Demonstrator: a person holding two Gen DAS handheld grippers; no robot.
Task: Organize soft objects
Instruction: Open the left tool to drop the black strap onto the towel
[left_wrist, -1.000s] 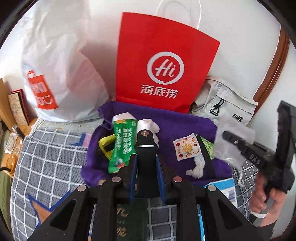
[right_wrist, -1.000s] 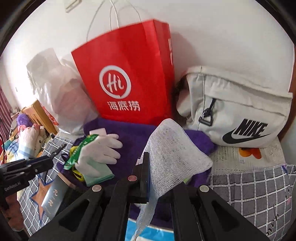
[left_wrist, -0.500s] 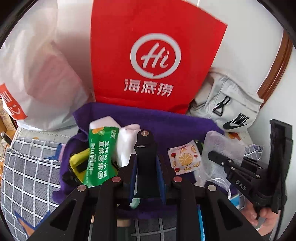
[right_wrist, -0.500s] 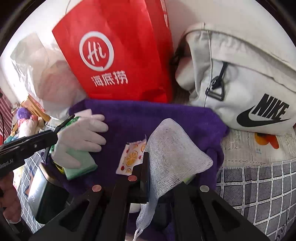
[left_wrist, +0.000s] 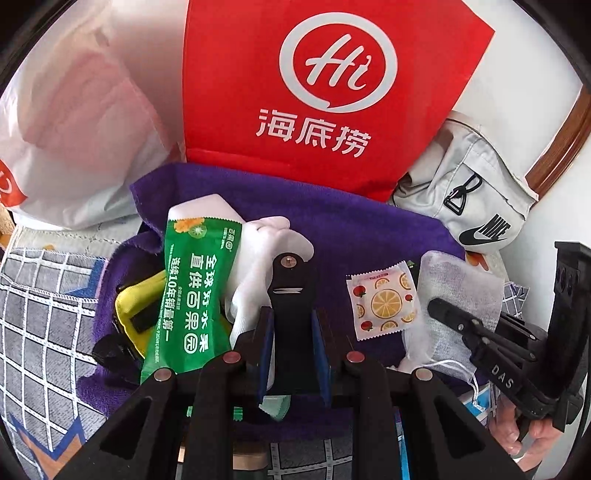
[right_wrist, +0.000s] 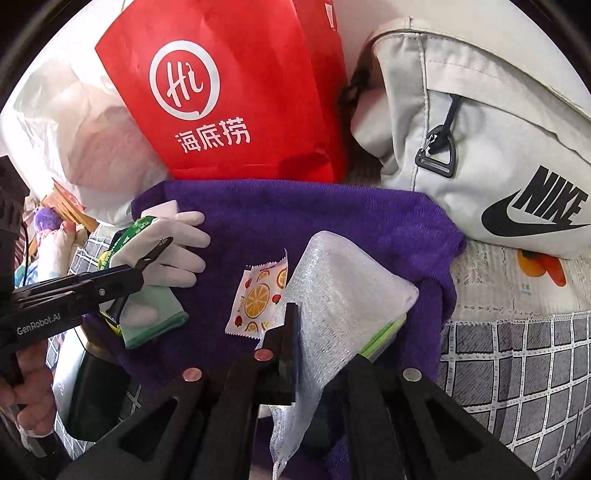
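A purple towel (left_wrist: 362, 236) (right_wrist: 332, 221) lies on the bed before a red paper bag (left_wrist: 325, 85) (right_wrist: 229, 92). On it lie a white glove (left_wrist: 266, 243) (right_wrist: 173, 254), a green snack packet (left_wrist: 192, 291) and an orange-print sachet (left_wrist: 384, 299) (right_wrist: 258, 299). My left gripper (left_wrist: 291, 277) is shut, fingers together, low over the glove; it shows in the right wrist view (right_wrist: 147, 258). My right gripper (right_wrist: 295, 325) is shut on a white mesh cloth (right_wrist: 340, 295) above the towel's right side; both show in the left wrist view (left_wrist: 443, 310), cloth (left_wrist: 461, 284).
A grey Nike bag (left_wrist: 476, 199) (right_wrist: 498, 140) leans at the right against the wall. A white plastic bag (left_wrist: 74, 122) (right_wrist: 66, 122) stands at the left. A yellow pouch (left_wrist: 136, 310) lies by the packet. A checked grey bedspread (left_wrist: 44, 314) (right_wrist: 517, 354) surrounds the towel.
Both grippers have moved forward and down toward the purple towel. The left one now sits over the white glove. The right one still holds the mesh cloth.
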